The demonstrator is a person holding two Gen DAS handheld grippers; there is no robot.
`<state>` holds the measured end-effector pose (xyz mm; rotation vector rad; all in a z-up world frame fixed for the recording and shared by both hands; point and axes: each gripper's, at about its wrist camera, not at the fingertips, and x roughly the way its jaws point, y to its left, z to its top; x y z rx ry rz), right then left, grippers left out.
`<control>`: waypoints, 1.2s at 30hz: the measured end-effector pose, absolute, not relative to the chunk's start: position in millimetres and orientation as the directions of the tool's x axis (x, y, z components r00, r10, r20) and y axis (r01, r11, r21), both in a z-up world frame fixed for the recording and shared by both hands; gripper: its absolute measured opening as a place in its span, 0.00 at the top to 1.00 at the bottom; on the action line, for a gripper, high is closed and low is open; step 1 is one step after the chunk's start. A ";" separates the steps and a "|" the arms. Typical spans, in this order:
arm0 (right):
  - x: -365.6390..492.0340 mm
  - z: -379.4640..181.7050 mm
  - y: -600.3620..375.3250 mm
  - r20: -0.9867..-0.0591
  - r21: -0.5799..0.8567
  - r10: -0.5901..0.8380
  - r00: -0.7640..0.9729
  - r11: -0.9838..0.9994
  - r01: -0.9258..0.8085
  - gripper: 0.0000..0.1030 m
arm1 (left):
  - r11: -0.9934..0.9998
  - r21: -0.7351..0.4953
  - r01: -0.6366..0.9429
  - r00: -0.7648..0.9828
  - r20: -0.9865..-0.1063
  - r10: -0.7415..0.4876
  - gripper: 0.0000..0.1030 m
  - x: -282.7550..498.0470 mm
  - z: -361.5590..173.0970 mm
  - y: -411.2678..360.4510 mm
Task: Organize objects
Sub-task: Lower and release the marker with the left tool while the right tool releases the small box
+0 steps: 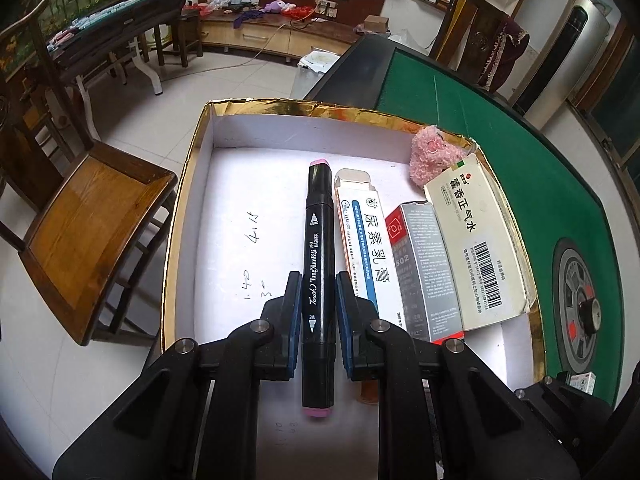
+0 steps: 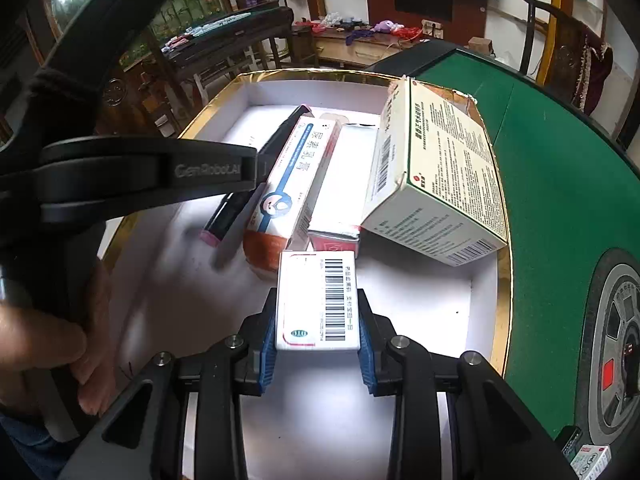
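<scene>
A white shallow box with a gold rim (image 1: pixel 188 184) lies on the green table. Over it my left gripper (image 1: pixel 319 292) is shut on a black marker with pink ends (image 1: pixel 318 240), which runs lengthwise between the blue pads. Right of the marker lie a white-and-blue ointment carton (image 1: pixel 364 240), a grey-and-red carton (image 1: pixel 424 268), a large white medicine carton (image 1: pixel 476 248) and a pink fluffy item (image 1: pixel 432 156). My right gripper (image 2: pixel 318 320) is shut on a small white carton with a barcode (image 2: pixel 318 300), held above the near part of the box floor (image 2: pixel 420 312).
The green felt table (image 1: pixel 520 184) has a round grey centre panel (image 1: pixel 580 308) on the right. A small carton (image 2: pixel 592 456) lies on the felt near the lower right. A wooden chair (image 1: pixel 88 232) stands left of the box. A person's hand (image 2: pixel 48 344) holds the left gripper's handle.
</scene>
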<state>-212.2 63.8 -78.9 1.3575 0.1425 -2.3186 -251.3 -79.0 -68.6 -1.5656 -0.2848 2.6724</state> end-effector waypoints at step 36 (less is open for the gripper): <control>-230.0 -71.6 69.5 -0.850 0.164 -0.313 -0.423 -0.921 0.352 0.60 | -0.972 -0.216 0.090 -0.508 -0.850 0.142 0.84 -249.4 -61.3 -83.6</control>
